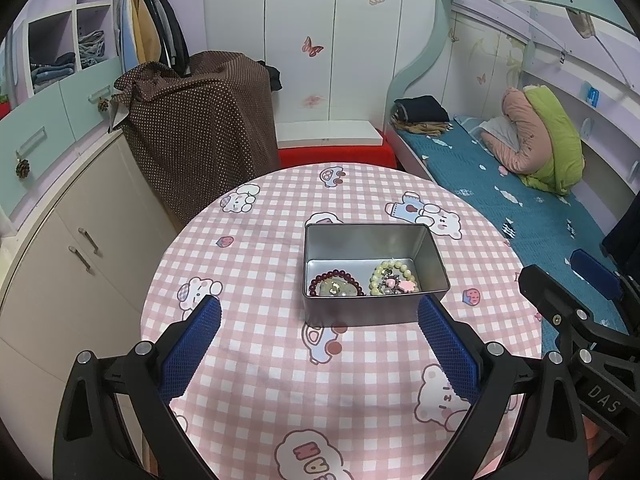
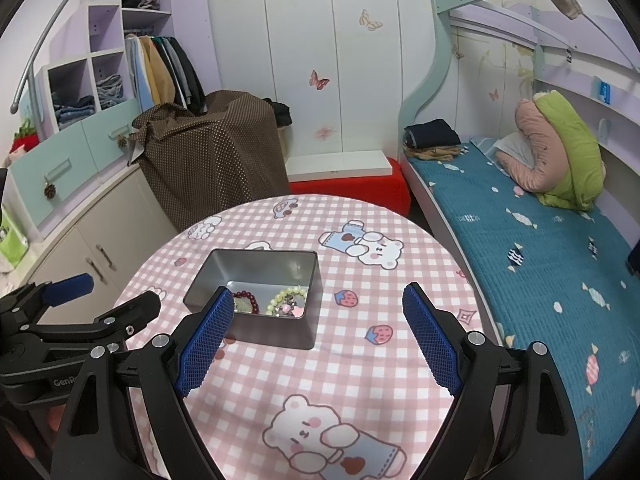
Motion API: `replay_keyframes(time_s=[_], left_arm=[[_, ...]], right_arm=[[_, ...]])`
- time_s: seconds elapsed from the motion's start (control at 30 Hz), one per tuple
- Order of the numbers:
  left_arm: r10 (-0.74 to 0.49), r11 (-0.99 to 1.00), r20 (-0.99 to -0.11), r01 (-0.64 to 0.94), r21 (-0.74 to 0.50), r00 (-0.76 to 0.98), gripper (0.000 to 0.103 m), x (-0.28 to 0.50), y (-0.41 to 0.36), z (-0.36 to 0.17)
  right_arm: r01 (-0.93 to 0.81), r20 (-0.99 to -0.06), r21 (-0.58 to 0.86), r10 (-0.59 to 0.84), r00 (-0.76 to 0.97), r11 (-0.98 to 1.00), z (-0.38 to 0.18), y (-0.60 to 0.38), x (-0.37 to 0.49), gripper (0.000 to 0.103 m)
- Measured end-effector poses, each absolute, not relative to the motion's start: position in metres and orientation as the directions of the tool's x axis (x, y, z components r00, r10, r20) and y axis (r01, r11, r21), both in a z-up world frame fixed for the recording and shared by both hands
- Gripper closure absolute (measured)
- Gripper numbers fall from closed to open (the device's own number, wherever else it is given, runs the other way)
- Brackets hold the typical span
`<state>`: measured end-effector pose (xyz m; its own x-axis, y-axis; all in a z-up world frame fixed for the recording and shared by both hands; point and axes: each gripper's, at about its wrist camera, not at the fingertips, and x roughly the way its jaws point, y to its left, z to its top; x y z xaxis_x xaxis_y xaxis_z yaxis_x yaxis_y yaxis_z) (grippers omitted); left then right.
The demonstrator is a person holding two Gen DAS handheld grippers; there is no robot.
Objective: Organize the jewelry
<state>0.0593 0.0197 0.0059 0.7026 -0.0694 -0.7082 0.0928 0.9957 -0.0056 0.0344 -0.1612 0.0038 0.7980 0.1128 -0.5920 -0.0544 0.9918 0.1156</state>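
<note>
Two grippers hover wide apart over the checked table, both empty-handed.

Left gripper (image 1: 320, 324) hangs above the pink-and-white tablecloth (image 1: 256, 272) with its blue pads (image 1: 192, 344) spread far apart, nothing between them; the right gripper (image 2: 318, 320) matches it, fingers splayed and holding nothing. And there's the metal tin (image 1: 360, 240), lid off, sitting near the middle of the round table just ahead of both! Inside, on its floor, lie a dark red bead bracelet (image 1: 332, 276) at the left and a pale green bead bracelet (image 1: 394, 272) with a pink charm at the right, close beside each other. Teal-covered bed (image 2: 540, 264) off to the right.
</note>
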Motion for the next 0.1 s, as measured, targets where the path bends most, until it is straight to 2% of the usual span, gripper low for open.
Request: replay_keyframes(time_s=[0.1], left_arm=[[-0.068,0.996,-0.710,0.094,-0.003,0.701,0.007,0.0573,0.0190,0.0071]], right_arm=[[-0.054,-0.592,0.115,0.112,0.798,0.992,0.0036,-0.1612,0.0345,0.019]])
